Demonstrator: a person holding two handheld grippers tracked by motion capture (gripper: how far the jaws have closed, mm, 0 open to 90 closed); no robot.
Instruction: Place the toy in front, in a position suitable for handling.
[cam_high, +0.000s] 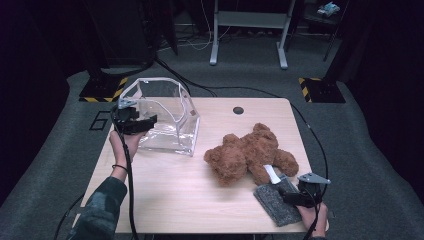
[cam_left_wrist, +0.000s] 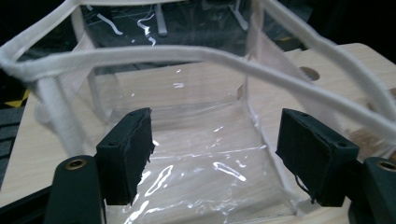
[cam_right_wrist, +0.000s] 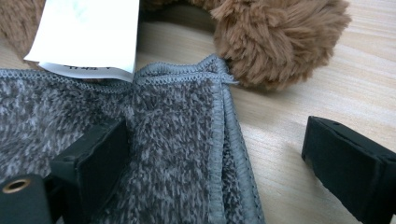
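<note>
Hovering at the left edge of the pale wooden worktop (cam_high: 165, 185), your left tool (cam_high: 150, 120) is standing with its jaws spread and nothing pinched between them, pointing into the clear soft-plastic box-shaped bag with white fabric piping (cam_high: 167, 117). In the left gripper view that bag (cam_left_wrist: 196, 149) is lying just ahead of the black pads (cam_left_wrist: 126, 154), its mouth gaping toward you and one piped rim sagging across the opening. You are dealing with a light, floppy, slippery film here: the walls are likely buckling under any push, so the stitched white piping (cam_left_wrist: 154, 55) is looking like the firmest place to pinch.

Your right tool (cam_high: 295, 197) is resting at the near right corner with jaws apart, straddling the edge of the folded grey fleecy cloth (cam_high: 277, 200). In the right gripper view one pad (cam_right_wrist: 93, 158) is sitting on the cloth (cam_right_wrist: 177, 154) while the other is over bare wood. That cloth is soft and limp; its hemmed edge is offering the surest grip. The brown plush teddy bear (cam_high: 250, 152) is lying just beside the cloth, its white tag (cam_right_wrist: 86, 35) overlapping the cloth's far edge; it is probably light and squashy, easiest taken by a limb.
</note>
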